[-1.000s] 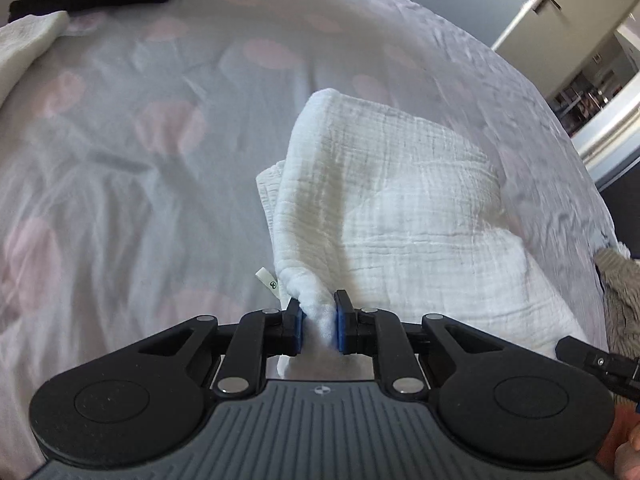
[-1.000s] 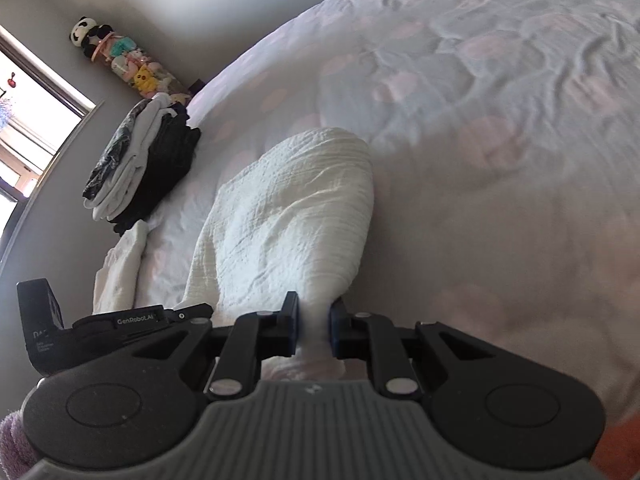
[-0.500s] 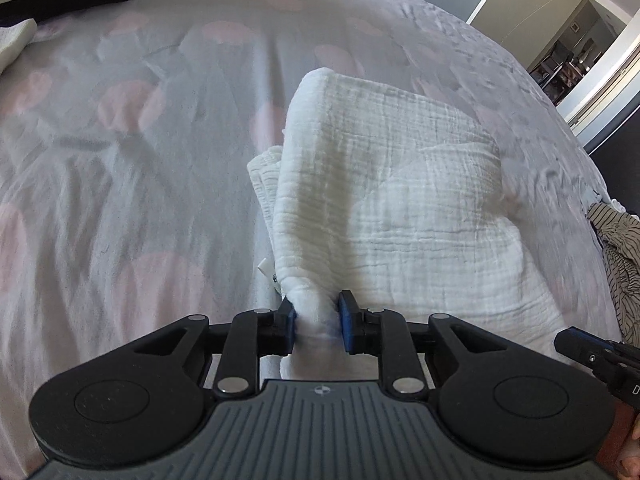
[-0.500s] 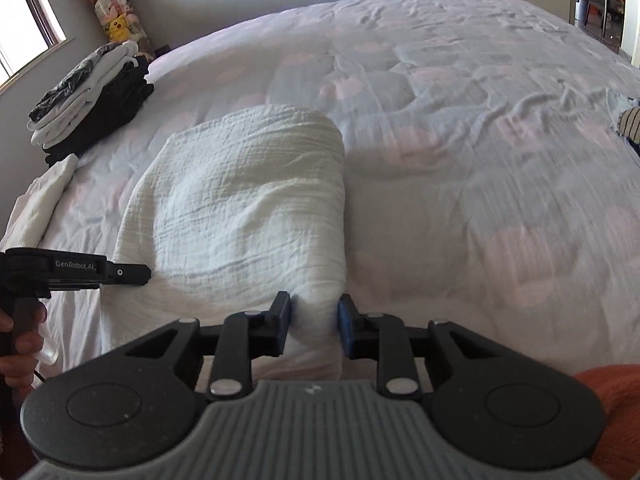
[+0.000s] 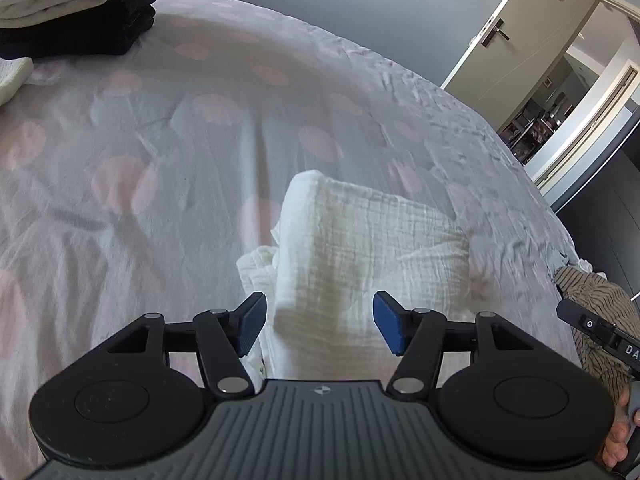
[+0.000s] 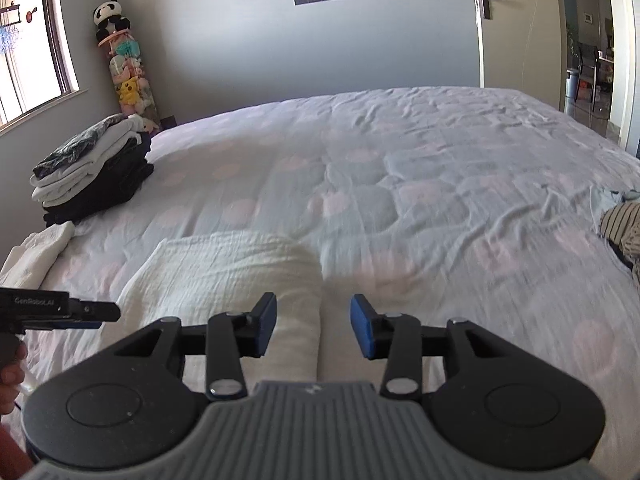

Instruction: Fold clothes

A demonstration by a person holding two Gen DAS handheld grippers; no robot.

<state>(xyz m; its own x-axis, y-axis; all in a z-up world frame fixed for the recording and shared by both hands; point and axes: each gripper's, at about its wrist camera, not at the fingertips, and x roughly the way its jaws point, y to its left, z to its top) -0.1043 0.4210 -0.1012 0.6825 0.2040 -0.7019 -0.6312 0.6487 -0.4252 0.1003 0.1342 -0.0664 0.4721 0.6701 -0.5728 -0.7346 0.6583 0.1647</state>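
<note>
A folded white crinkled cloth (image 5: 360, 248) lies on the bed, near its front edge. My left gripper (image 5: 320, 326) hovers over the cloth's near left corner. Its jaws are opening, and the cloth lies between the blue pads (image 5: 252, 328) without being pressed. In the right wrist view the same cloth (image 6: 224, 276) reaches up to my right gripper (image 6: 314, 328). Those jaws are opening too. The cloth's right folded edge sits between them, close to the left pad (image 6: 266, 326) but loose.
The bed cover (image 5: 160, 140) is pale with pink dots. A stack of folded clothes (image 6: 92, 168) sits at the far left corner, with another white cloth (image 6: 36, 256) in front of it. A striped garment (image 6: 624, 224) lies at the right edge. Behind the bed is a wall with an open door.
Both grippers were shut on the cloth's near corners; their jaws have spread and let it go. Both cameras have tipped upward, showing more of the room.
</note>
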